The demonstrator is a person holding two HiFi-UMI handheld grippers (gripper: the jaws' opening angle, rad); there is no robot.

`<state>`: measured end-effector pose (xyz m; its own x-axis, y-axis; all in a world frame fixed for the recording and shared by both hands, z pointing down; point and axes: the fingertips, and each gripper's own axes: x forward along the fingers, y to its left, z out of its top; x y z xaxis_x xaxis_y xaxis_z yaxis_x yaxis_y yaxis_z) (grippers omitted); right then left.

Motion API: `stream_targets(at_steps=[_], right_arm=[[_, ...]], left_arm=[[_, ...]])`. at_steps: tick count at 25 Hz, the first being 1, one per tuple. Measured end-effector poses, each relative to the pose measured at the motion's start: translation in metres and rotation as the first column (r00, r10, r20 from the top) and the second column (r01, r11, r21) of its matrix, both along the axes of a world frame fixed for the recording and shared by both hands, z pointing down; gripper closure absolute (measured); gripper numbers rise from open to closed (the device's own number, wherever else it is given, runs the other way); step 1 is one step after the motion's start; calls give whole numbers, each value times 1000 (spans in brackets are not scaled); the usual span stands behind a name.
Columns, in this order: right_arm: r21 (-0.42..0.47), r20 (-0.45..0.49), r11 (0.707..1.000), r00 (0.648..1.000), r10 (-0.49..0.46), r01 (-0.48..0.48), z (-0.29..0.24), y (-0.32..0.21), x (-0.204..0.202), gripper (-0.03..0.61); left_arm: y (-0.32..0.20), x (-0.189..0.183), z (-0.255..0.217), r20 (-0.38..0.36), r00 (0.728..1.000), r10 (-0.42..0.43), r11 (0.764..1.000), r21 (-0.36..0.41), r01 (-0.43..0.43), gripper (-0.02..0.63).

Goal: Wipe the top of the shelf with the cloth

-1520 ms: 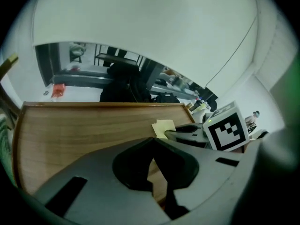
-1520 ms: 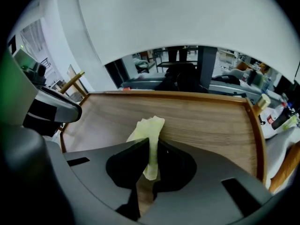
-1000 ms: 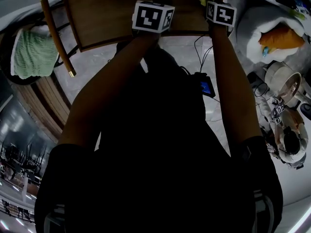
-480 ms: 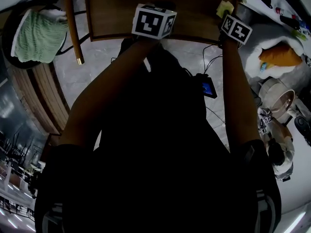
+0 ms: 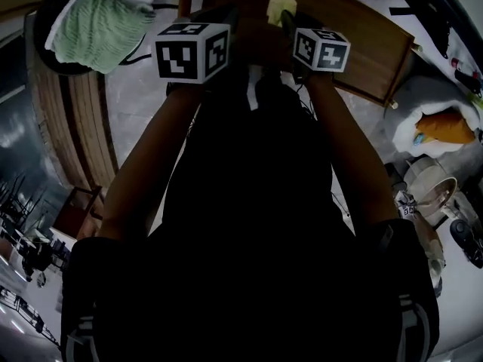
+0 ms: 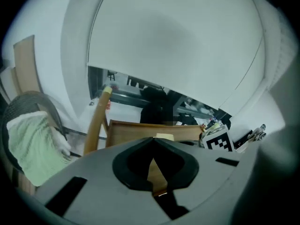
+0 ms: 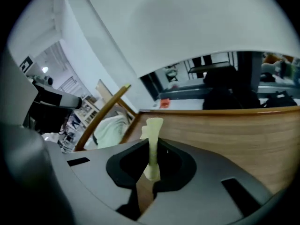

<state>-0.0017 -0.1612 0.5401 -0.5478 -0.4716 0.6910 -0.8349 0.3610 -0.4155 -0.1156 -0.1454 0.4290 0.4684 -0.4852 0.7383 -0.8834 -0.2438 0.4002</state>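
Your right claw [image 7: 151,149] was pinching the pale yellow cloth [image 7: 153,128], which stood in a narrow upright fold between its jaws and poked out past their tips. Your left claw [image 6: 153,146] was pressed together at the tips with nothing in it. It was held just to the left of the right claw, whose marker cube [image 6: 219,142] showed off to its right. Straight ahead of both claws lay the wooden top of the shelf [image 7: 225,130], with the cloth over its near part; whether the cloth touched the wood could not be told. Further out, to the left of the left claw, a slanted wooden rail [image 6: 96,121] rose beside the shelf. Beyond that rail a green towel [image 6: 30,146] was draped over a dark curved frame [image 6: 28,102].
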Motion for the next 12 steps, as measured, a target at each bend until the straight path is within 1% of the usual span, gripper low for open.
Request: stream_targets(at_steps=[3,6,9,12], right_arm=[[-22,76,996,994,-84,86,7,5,-86,535],[-57,91,989,988,-128,134,24,11,-141,535],[-109,26,980,986,-165,167,50,17,-166,535],[-142,-43,974,982,-186,178,72,22,-172,535]], left_arm=[[6,-40,-6,53,999,11,1000,8,-12,603],[18,-66,-1,80,997,11,1000,-10,-10,603],[28,-80,8,69,998,12,999,-41,-9,603],[35,-88,17,56,998,26,998,-65,-22,603]])
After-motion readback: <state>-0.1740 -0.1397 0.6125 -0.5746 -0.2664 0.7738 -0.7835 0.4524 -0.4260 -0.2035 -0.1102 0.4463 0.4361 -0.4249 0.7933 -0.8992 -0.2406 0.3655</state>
